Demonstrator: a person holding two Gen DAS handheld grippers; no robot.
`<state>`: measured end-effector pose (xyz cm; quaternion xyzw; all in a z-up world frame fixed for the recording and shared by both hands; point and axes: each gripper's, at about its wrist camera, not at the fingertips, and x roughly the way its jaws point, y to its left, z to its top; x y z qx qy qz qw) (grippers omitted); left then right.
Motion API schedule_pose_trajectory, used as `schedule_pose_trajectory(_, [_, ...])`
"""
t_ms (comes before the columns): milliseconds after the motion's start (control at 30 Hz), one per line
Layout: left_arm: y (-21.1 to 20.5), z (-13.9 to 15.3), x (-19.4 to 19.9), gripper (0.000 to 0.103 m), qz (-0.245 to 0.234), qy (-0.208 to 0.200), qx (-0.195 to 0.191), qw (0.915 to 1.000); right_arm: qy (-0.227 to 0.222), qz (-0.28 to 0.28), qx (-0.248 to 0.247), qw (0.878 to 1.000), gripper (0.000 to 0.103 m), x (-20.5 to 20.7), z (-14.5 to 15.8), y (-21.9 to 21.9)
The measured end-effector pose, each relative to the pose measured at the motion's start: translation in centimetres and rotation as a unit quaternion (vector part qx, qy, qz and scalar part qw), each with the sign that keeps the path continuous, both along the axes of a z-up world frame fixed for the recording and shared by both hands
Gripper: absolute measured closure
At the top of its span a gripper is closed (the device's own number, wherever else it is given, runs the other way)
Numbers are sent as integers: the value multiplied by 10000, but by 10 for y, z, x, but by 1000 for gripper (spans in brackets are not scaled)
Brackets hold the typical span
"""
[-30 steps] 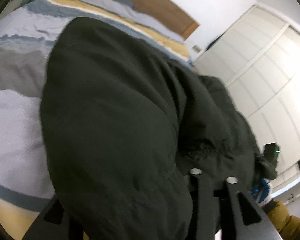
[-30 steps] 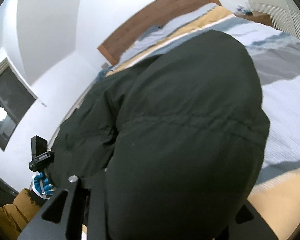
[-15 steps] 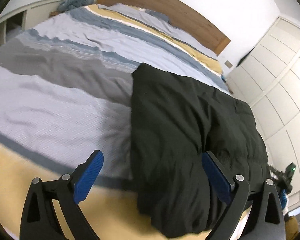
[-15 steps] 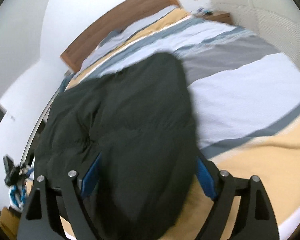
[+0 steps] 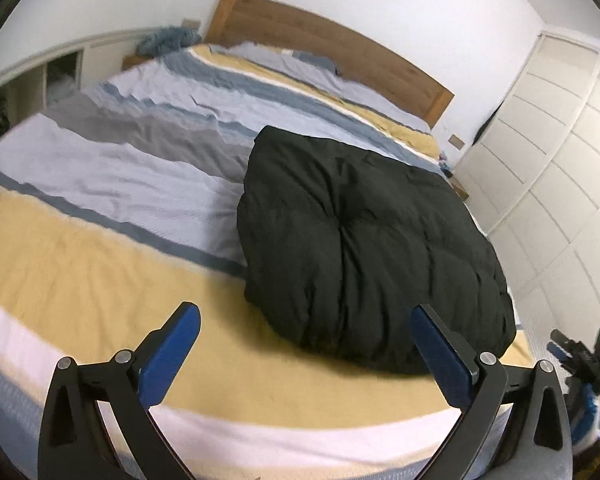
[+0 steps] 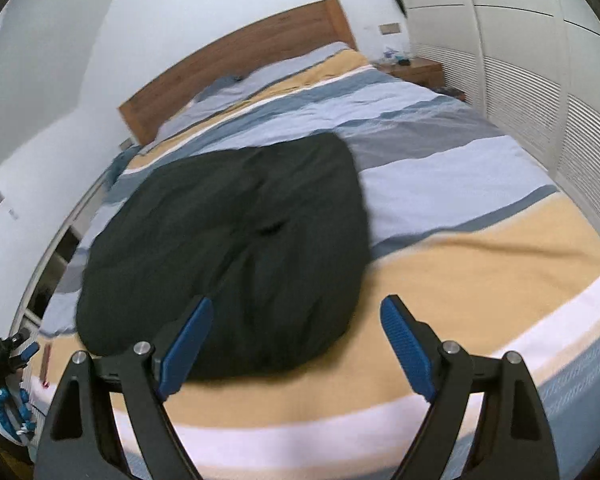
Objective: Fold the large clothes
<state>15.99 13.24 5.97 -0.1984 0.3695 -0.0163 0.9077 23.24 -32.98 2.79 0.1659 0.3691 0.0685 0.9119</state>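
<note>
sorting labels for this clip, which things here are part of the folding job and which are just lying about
Job:
- black jacket, folded on the bed
- left gripper, opening, nothing in it
- right gripper, open, nothing in it

Lying about:
- headboard
- nightstand
- wardrobe

The black jacket (image 6: 228,248) is smeared by motion in the right wrist view, its seams unreadable, and the right gripper's (image 6: 296,340) left finger (image 6: 186,346) hides part of its near edge. Beyond the left gripper (image 5: 306,348), the bedside pile (image 5: 166,38) is too blurred to identify.

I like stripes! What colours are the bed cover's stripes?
The bed cover has blue, grey, yellow and white stripes, clearest in the left wrist view.
</note>
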Motion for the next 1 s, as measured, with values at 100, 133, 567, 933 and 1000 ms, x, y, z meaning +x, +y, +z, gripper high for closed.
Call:
schedule_pose_trajectory(100, [-28,6,-28,1,15,-85,424,9991,-76,103,-172,9998,17,-24,2,29])
schedule_pose_trajectory(133, [-35,6,-33,1,13,-65,556,9984,-94,164,-280,9994,17,-36,3,40])
schedule_pose_trajectory(567, [-108,8,-111,1,384,-241,1405,9890,-596,210,-1190,9909,17,-147,-1,124])
schedule_pose_trajectory(933, [-138,6,-136,1,477,-306,1905,9800,-872,146,-1366,9867,17,-185,9,141])
schedule_pose_trajectory(1000, [-143,7,-139,1,466,-368,1935,9793,-888,153,-1376,9864,17,-188,9,142])
